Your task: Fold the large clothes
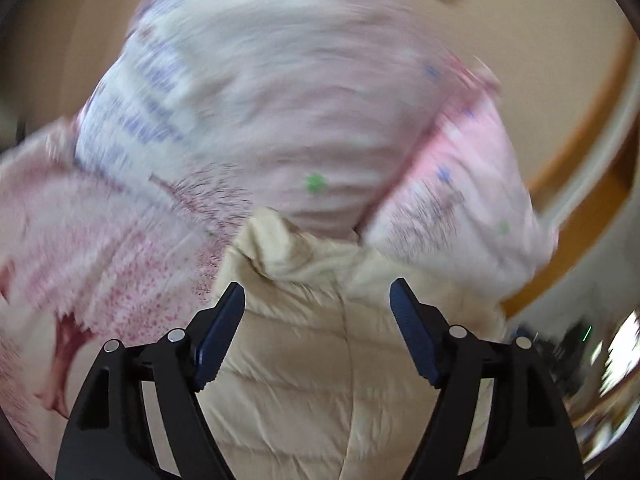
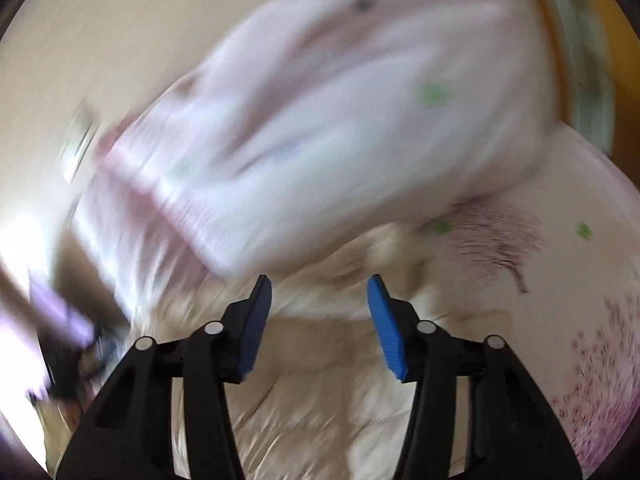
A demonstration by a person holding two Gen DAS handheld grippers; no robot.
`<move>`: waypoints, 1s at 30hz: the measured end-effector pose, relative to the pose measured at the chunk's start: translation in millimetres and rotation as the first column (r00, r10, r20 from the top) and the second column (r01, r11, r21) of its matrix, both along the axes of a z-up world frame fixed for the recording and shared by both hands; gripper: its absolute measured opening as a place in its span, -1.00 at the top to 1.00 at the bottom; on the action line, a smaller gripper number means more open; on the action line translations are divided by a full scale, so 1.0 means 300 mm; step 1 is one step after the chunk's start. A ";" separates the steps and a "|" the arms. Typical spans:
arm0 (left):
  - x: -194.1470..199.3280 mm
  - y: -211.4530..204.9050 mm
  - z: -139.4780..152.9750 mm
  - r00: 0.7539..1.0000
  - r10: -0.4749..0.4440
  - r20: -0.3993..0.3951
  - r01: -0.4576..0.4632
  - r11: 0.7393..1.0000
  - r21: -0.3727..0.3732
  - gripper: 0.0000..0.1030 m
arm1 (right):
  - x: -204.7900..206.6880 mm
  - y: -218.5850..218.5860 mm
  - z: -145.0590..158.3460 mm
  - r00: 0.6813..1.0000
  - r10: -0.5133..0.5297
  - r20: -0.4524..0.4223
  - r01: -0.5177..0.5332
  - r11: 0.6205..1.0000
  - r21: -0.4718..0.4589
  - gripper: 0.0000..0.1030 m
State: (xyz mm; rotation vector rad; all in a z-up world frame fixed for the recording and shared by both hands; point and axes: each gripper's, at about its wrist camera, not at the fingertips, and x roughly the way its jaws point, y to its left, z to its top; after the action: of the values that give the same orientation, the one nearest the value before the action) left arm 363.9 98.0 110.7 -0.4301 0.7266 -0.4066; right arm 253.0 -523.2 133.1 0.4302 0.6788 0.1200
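Jaws apart; cream jacket [image 1: 304, 360] seam runs lengthwise ahead.

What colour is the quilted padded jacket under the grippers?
The quilted padded jacket is cream, plain and unpatterned; the left wrist view shows it best.

A: From where does the left wrist view look?

B: From just behind the left gripper [image 1: 318, 300], facing forward and down, very near a cream quilted jacket [image 1: 312, 360].

A: And the right wrist view?

B: The same way, behind the right gripper [image 2: 320, 294], close over the cream cloth. Both views share the jacket, the pink patterned bedding [image 1: 280, 100] beyond it, and a beige wall [image 2: 120, 40].
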 end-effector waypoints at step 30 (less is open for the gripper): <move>0.037 -0.043 -0.179 0.976 0.086 -0.198 -0.050 0.983 0.177 -0.50 | -0.071 -0.087 -0.168 0.962 -0.123 -0.244 0.108 0.991 -0.073 0.03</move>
State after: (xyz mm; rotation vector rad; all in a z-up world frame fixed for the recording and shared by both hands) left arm 375.1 85.2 57.1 -0.3360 0.9369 -0.2340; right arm 231.7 -549.4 82.6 0.4305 0.8991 -0.0658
